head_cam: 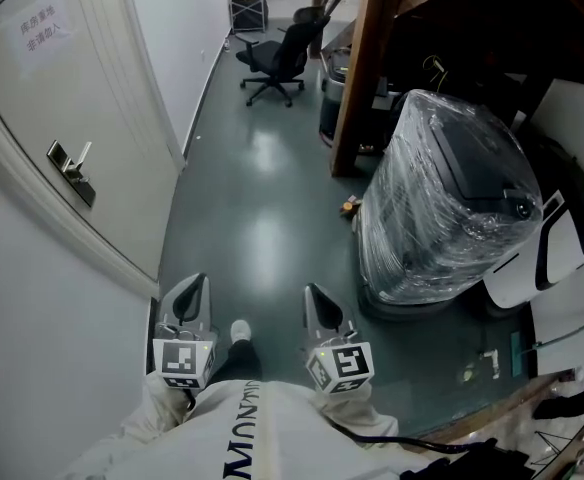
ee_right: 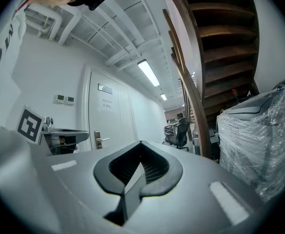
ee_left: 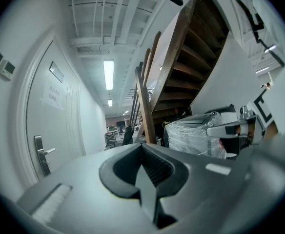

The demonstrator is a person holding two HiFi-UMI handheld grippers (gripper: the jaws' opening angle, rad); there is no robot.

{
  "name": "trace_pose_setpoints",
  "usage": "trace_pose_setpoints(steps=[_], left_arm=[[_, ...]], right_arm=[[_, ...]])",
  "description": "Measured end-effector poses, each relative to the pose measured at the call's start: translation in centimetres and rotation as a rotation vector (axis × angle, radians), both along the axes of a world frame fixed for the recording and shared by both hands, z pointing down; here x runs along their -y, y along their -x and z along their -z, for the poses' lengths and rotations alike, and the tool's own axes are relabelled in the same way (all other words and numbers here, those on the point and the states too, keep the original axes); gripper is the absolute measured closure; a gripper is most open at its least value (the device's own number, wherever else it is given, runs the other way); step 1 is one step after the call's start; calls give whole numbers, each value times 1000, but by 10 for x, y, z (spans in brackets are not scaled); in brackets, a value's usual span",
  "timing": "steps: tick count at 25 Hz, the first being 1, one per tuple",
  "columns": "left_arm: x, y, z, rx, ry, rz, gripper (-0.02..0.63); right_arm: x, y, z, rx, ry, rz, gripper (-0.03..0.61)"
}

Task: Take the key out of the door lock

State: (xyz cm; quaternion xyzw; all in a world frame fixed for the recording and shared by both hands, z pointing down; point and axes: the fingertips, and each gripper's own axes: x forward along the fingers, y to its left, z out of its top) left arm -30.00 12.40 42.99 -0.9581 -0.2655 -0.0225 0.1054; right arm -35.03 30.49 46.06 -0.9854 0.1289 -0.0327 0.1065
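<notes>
Eyes on the door lock (head_cam: pixel 70 172): a narrow metal plate with a straight lever handle, set in the white panelled door (head_cam: pixel 32 98) at the left of the head view. Any key in it is too small to make out. A paper notice (head_cam: pixel 40 26) is stuck flat on the door higher up.

Well apart from that lock, down at the bottom of the frame, is the left gripper (head_cam: pixel 198 282), smooth grey plastic tapering to a point, with its marker cube (head_cam: pixel 184 361) behind it. Its own view shows the dark ribbed pads pressed together with nothing between them. The lock plate shows off to its left, by the door's edge.

Just beside it is the right gripper (head_cam: pixel 314 294), the same grey wedge shape, with its cube (head_cam: pixel 342 366). Its jaws are also closed tight on nothing and touch nothing.

Beyond them runs a glossy grey-green floor (head_cam: pixel 262 198). To the right sits a bulky dark object wrapped in crinkled clear film (head_cam: pixel 447 198), next to a brown wooden stair post (head_cam: pixel 365 68). A black office chair (head_cam: pixel 277 58) stands far down the corridor.
</notes>
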Motion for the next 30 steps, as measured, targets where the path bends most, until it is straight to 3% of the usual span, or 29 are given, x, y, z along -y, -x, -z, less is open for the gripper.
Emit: trace_pose_setpoints(steps=[9, 22, 30], left_arm=[[6, -84, -11, 30, 17, -16, 614], [47, -257, -18, 47, 3, -17, 614], [87, -328, -27, 63, 25, 23, 614]], right_arm=[[4, -71, -5, 22, 9, -24, 578], [44, -245, -8, 46, 18, -23, 578], [76, -323, -4, 52, 47, 2, 578]])
